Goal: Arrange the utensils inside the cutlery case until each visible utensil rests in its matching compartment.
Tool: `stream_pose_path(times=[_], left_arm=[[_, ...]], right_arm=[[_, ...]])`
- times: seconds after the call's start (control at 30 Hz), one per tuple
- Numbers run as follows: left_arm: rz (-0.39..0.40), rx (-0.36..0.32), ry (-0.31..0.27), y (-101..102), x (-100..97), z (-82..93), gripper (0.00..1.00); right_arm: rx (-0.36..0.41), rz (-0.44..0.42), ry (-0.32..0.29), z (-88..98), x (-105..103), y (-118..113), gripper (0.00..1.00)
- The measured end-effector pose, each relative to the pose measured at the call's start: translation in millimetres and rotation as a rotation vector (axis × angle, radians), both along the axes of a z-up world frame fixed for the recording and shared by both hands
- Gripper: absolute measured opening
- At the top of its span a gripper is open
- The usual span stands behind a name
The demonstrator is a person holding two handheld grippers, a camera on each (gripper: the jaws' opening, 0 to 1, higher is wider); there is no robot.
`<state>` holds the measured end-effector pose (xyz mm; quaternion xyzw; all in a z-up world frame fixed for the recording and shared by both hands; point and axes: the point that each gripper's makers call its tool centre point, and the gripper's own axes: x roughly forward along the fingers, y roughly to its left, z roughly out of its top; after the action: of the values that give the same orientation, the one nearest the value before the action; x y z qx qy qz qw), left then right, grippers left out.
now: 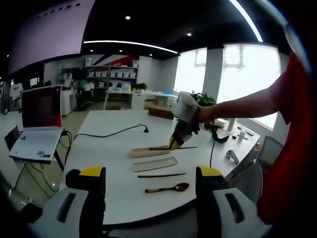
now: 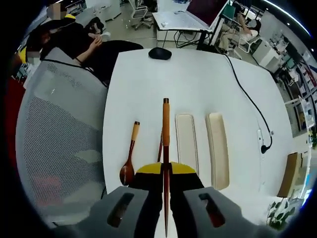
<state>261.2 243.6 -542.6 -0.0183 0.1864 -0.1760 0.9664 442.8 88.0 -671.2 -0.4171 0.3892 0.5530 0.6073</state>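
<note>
1. Right gripper view: right gripper (image 2: 166,171), yellow-tipped jaws pinching a dark wooden chopstick (image 2: 166,134).
2. Left of it: brown wooden spoon (image 2: 130,156); second chopstick (image 2: 160,145) just beside.
3. Right, ahead: cream oblong case lid (image 2: 186,141) and tray (image 2: 218,148).
4. Left gripper view: left gripper (image 1: 148,181), jaws spread, well short of the spoon.

Before me: white table (image 1: 106,130), black cable (image 1: 106,134) trailing toward its far edge. Open laptop (image 1: 38,116) on stand off its left edge. Bright windows (image 1: 246,74) along far right wall, shelving (image 1: 111,73) at back, dark ceiling with strip light (image 1: 130,44). Grey mesh chair (image 2: 57,134) beside me.
</note>
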Motion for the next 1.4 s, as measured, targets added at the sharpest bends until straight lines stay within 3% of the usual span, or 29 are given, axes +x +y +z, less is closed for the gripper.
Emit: stream_pose_path(times=[0.13,0.37,0.47,0.67,0.83,1.0,1.4], left_arm=[[0.019,-0.001,0.001,-1.4,-1.9,-0.2,0.76],[0.062,0.056,0.014,7.9,-5.9,-7.1,0.77],[0.08,0.033,0.015,8.7,-4.1,-8.6,0.77],[0.008,0.067,0.033,1.1,4.1,-13.7,0.76],[-0.002,0.01,0.035,6.5,18.7,-13.9,0.76],[-0.019,0.002,0.051,7.9,29.3,-18.8,0.76],[-0.061,-0.006,0.069,0.8,46.7,-26.3,0.76]], right_arm=[[-0.012,0.017,-0.009,8.7,7.8,-4.9,0.0],[-0.01,0.024,-0.012,21.4,20.0,-9.4,0.0],[-0.006,0.033,-0.031,26.4,29.7,-8.9,0.0],[0.003,0.0,-0.046,29.3,55.8,-7.7,0.0],[0.01,0.0,-0.056,28.7,76.4,-2.7,0.0],[0.011,-0.027,-0.034,28.5,91.4,2.0,0.0],[0.023,-0.025,-0.042,28.1,103.5,7.1,0.0]])
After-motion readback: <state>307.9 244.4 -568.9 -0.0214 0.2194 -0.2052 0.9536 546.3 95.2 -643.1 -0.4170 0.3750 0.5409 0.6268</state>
